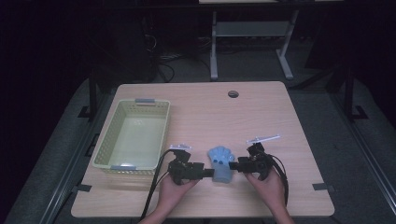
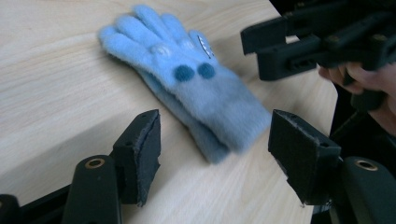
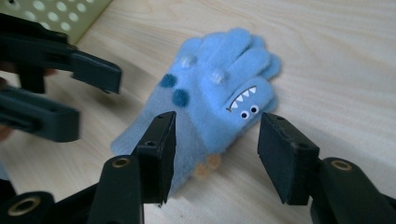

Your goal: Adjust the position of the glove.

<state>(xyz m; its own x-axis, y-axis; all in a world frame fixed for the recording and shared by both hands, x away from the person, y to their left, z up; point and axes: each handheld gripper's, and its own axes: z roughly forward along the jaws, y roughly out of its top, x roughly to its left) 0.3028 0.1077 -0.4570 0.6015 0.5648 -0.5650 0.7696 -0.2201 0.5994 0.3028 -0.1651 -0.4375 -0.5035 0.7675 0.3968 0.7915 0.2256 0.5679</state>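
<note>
A fluffy light-blue glove (image 1: 221,163) with dark blue dots and a small monster face lies flat on the wooden table near the front edge, fingers pointing away from me; a second layer shows under it. My left gripper (image 1: 208,173) is open at the glove's cuff from the left. In the left gripper view its jaws (image 2: 215,158) stand wide, with the cuff of the glove (image 2: 187,79) just ahead of them. My right gripper (image 1: 232,164) is open at the glove's right side. In the right gripper view the right gripper (image 3: 217,149) straddles the edge of the glove (image 3: 219,93).
A pale green plastic basket (image 1: 108,140) stands empty at the table's left, close to the left hand. A round cable hole (image 1: 233,94) sits at the table's far edge. A desk frame stands on the floor beyond the table.
</note>
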